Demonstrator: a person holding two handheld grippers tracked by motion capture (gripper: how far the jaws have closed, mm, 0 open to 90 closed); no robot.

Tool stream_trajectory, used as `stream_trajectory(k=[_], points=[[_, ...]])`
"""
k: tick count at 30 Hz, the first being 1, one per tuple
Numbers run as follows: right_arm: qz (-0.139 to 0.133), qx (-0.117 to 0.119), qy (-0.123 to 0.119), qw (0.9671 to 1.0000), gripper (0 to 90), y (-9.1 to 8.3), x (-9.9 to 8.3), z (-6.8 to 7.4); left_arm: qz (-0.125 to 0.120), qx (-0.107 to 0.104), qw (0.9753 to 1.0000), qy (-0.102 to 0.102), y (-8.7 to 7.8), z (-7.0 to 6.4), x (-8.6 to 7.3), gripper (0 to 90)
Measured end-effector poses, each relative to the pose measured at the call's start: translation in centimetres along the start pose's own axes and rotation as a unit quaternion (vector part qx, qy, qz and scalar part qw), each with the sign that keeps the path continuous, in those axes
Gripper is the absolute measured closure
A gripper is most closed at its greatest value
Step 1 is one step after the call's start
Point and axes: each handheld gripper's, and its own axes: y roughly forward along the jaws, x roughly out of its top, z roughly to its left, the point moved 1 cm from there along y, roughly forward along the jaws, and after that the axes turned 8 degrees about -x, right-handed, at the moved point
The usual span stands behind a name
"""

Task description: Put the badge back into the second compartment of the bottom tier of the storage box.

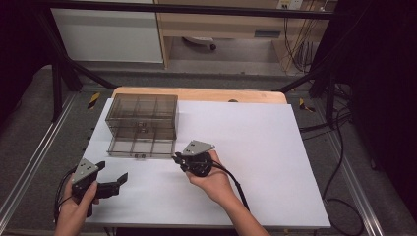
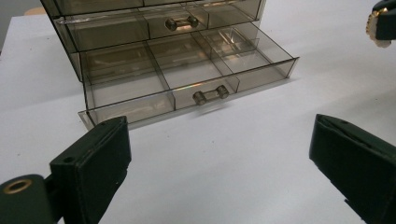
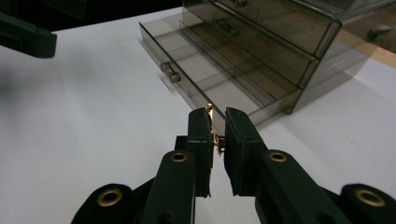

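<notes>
Pinched a small gold-coloured trinket between the closed jaws of the right gripper, just in front of the open bottom drawer of the smoky clear organizer. Judged light, thin, rigid and rather slippery, best taken across its flat faces, as here. Kept the left gripper spread wide and empty, nearer the table's front edge.

The drawer cabinet stands on the table, its bottom drawer pulled out; both grippers are before it.
</notes>
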Motion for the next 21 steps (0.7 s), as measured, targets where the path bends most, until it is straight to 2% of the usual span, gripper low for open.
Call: stream_trajectory(k=[6, 12, 21], points=[[-0.010, 0.003, 0.003, 0.9999, 81.1, 0.4, 1.3, 0.3, 0.000, -0.006, 0.9999, -0.012, 0.0, 0.1, 0.0, 5.6], [-0.020, 0.004, 0.015, 0.9997, 81.1, 0.8, 2.4, 0.2, -0.001, -0.005, 1.0000, -0.006, 0.0, 0.0, 0.0, 5.7], [-0.026, 0.005, 0.015, 0.9995, 81.1, 1.3, 3.2, 0.8, 0.002, -0.005, 1.0000, -0.003, 0.0, -0.1, 0.0, 5.8]])
